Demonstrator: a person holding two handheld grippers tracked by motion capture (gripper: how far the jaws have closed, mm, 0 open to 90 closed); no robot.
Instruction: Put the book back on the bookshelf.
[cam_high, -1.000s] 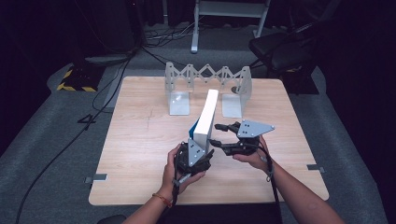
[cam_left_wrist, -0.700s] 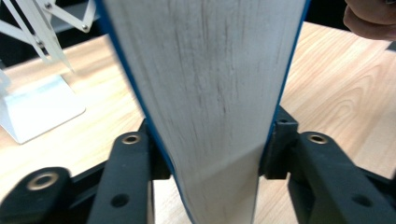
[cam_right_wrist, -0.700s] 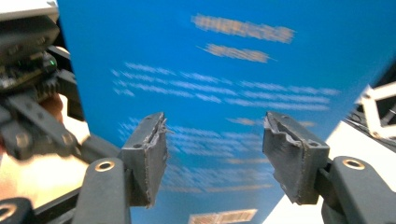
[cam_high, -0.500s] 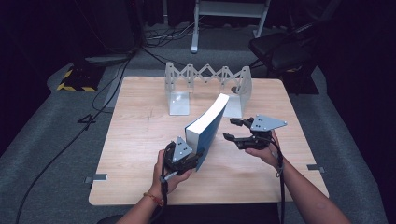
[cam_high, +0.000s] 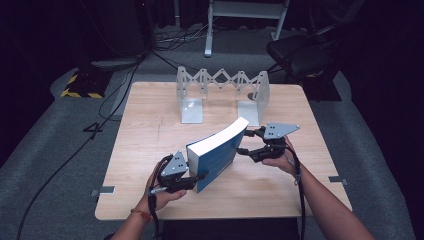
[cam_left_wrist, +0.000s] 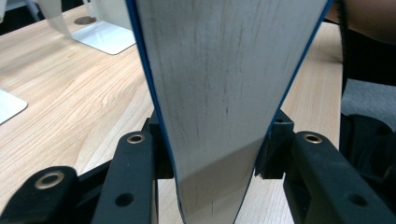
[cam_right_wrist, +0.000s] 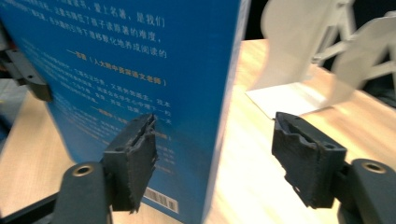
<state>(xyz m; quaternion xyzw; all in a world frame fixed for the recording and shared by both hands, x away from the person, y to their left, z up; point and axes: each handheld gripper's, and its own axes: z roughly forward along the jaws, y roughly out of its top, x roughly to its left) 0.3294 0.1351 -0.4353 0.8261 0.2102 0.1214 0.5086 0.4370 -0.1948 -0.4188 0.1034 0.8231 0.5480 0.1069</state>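
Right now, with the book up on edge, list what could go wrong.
1. The left claw pinches the book at one low corner only; tilted as it is, it could twist or slip out.
2. The right claw is open beside the book, so it gives no support if the book tips.

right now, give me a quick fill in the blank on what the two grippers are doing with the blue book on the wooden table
1. The left gripper is shut on the thick blue-covered book, with a jaw against each ____.
2. The right gripper has its jaws ____, with the book's edge standing between them.
3. Behind the book on the light wooden table stands a white metal ____ bookend rack.
4. In the right gripper view, the book's back cover has a ____ printed near its bottom edge.

Missing words: cover; open; expanding; barcode
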